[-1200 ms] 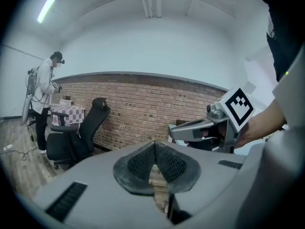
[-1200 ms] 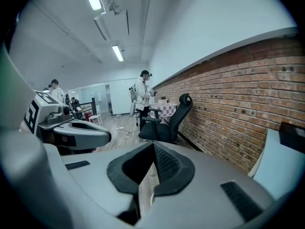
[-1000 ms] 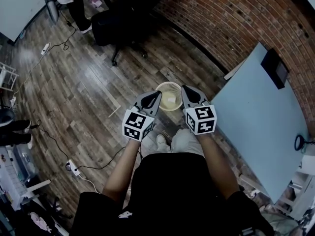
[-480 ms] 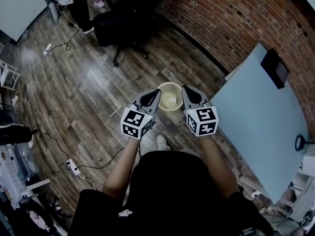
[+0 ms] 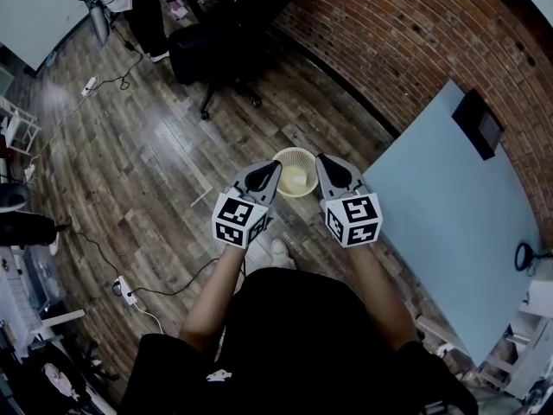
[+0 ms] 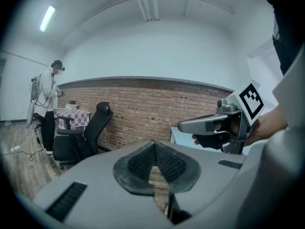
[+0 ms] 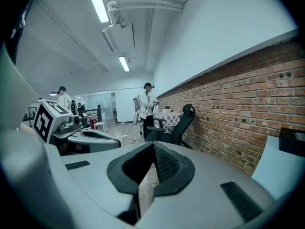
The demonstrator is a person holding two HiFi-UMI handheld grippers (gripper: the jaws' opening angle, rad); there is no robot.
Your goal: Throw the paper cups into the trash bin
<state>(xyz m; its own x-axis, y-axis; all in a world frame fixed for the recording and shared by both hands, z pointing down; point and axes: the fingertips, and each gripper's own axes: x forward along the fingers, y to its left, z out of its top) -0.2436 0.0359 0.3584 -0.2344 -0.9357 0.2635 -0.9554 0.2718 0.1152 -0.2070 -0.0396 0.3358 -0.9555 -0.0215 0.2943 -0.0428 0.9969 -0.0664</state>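
A cream wicker trash bin [image 5: 294,150] stands on the wooden floor, with something white and crumpled, likely paper cups [image 5: 296,180], inside it. My left gripper [image 5: 276,169] hangs at the bin's left rim and my right gripper [image 5: 320,160] at its right rim, both above it. In the left gripper view the left gripper [image 6: 155,145] has its pads pressed together with nothing between them. The right gripper [image 7: 153,146] in its own view looks the same, shut and empty. Each gripper also shows in the other's view: the right gripper [image 6: 209,124] and the left gripper [image 7: 90,140].
A pale blue table [image 5: 449,206] stands at the right with a black object [image 5: 481,119] on it, against a brick wall [image 5: 406,33]. A black office chair [image 5: 207,50] is beyond the bin. Cables and a power strip [image 5: 123,290] lie at the left. A person [image 7: 145,106] stands far off.
Both grippers have lifted slightly over the bin, jaws still together. The person's light trouser leg, earlier seen below the grippers, has drawn back out of sight.
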